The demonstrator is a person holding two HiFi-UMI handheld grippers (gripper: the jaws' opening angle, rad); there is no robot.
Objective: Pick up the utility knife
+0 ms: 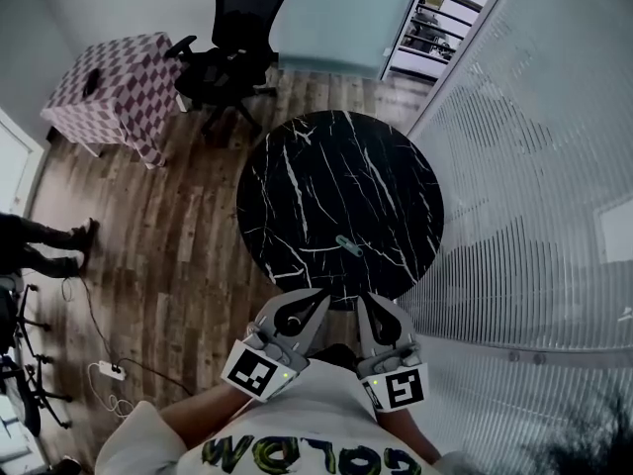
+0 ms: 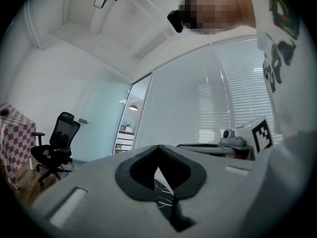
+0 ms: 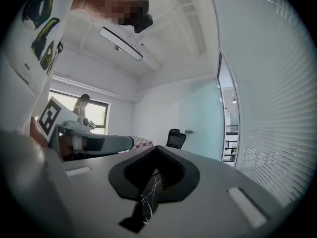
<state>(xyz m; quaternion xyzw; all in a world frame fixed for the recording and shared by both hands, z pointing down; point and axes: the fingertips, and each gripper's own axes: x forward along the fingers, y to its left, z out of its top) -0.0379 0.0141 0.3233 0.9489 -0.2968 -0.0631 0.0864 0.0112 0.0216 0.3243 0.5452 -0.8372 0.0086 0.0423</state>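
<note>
Closest in is the person's white shirt [image 1: 297, 433], and just ahead of it both grippers are held low and side by side, pointing at the near rim of the table [image 1: 326, 156]. The left gripper [image 1: 315, 297] has its jaws closed together with nothing between them, and the right gripper [image 1: 368, 303] is closed and empty in the same way. Through each gripper's own jaw gap only a sliver of the dark veined tabletop shows.

The table is round, with a black marble-look top crossed by white veins. The utility knife [image 1: 348, 244] lies alone on its near part, a small pale-green sliver set at a slant, apart from both grippers and short of the rim.

Around it runs a wood-plank floor [image 1: 168, 255]. A black office chair [image 1: 232, 38] stands beyond the table at the far left, with a second table under a checked cloth [image 1: 119, 87] beside it. A glass wall with blinds [image 1: 524, 196] closes the right side, and an open doorway [image 1: 435, 18] sits at the far end. At the left edge are another person's legs [image 1: 45, 245], and a white power strip [image 1: 107, 370] with trailing cable lies on the floor.
</note>
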